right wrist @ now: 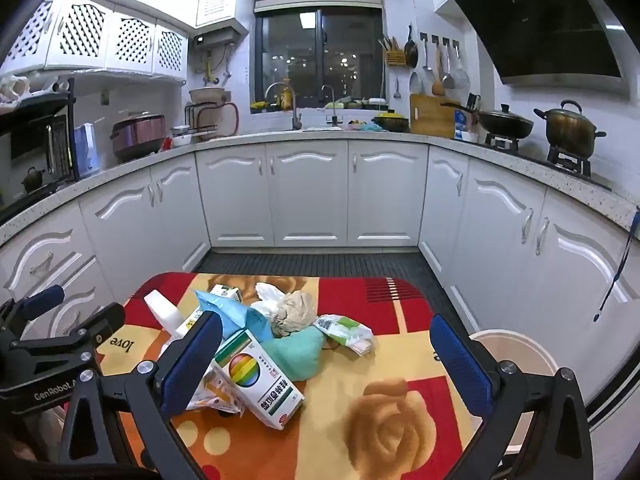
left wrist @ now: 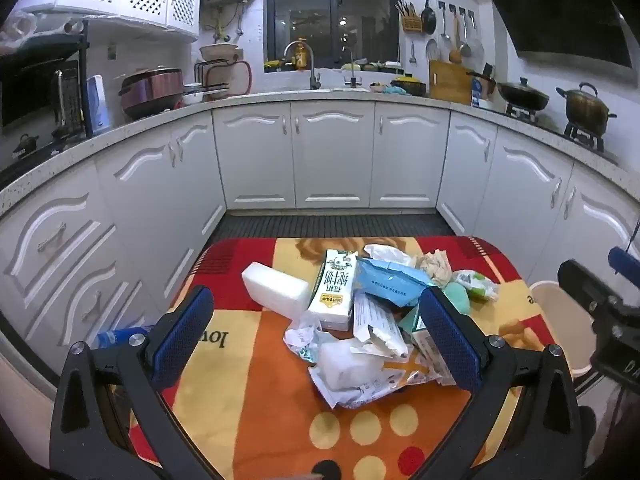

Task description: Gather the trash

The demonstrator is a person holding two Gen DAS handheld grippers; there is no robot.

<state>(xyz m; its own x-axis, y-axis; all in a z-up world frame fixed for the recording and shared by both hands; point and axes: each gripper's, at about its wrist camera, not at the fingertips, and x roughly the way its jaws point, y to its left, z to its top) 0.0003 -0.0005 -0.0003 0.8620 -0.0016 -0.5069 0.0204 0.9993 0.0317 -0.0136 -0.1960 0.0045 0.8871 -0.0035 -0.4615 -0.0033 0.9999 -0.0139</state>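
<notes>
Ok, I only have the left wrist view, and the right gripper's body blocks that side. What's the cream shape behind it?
Observer: A round, open-topped bin, standing just off the table's right edge.
Operator: Is the right gripper carrying anything?
Observer: No. The right gripper is wide open, with nothing held between its fingers.
Operator: And what's hidden behind the left gripper's right finger?
Observer: A white box with a rainbow circle, lying flat beside a teal lump.
</notes>
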